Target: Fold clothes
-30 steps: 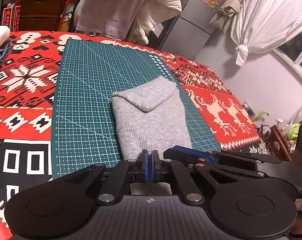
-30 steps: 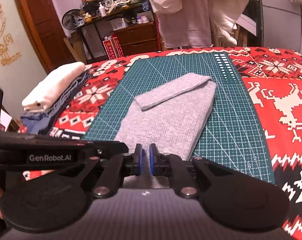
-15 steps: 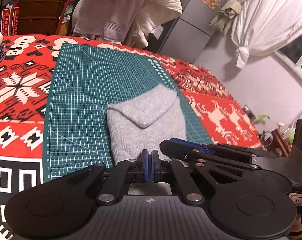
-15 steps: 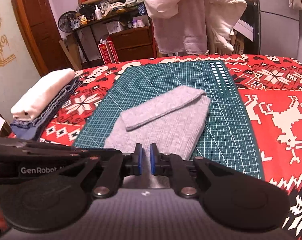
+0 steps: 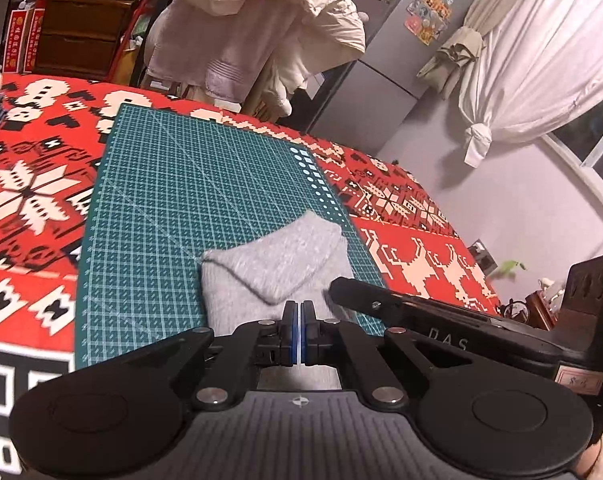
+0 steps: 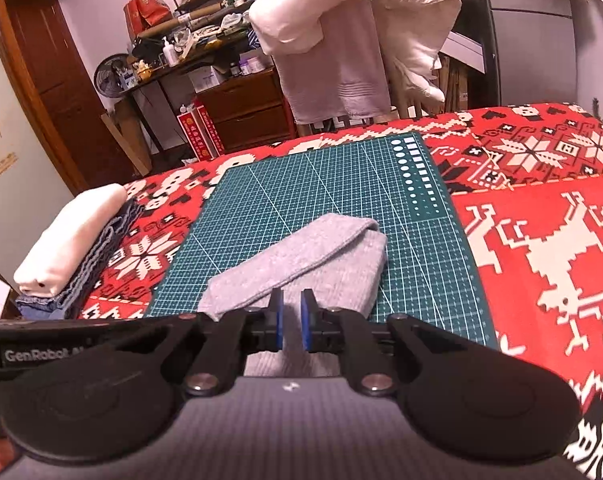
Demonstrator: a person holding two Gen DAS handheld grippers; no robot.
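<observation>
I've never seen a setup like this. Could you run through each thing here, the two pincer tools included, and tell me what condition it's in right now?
grey garment: partly folded, one flap laid across the top, lying on the mat.
green cutting mat: flat on the patterned blanket.
left gripper: shut, blue pads together, at the garment's near edge.
right gripper: slightly open, grey cloth showing in the gap.
stack of folded clothes: folded, piled beside the mat.

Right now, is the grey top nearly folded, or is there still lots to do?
Nearly. The grey top is already a narrow folded bundle on the green mat, one flap laid across it. The left gripper is shut and the right gripper slightly open at its near edge. Probably one last fold, then onto the folded pile.
</observation>
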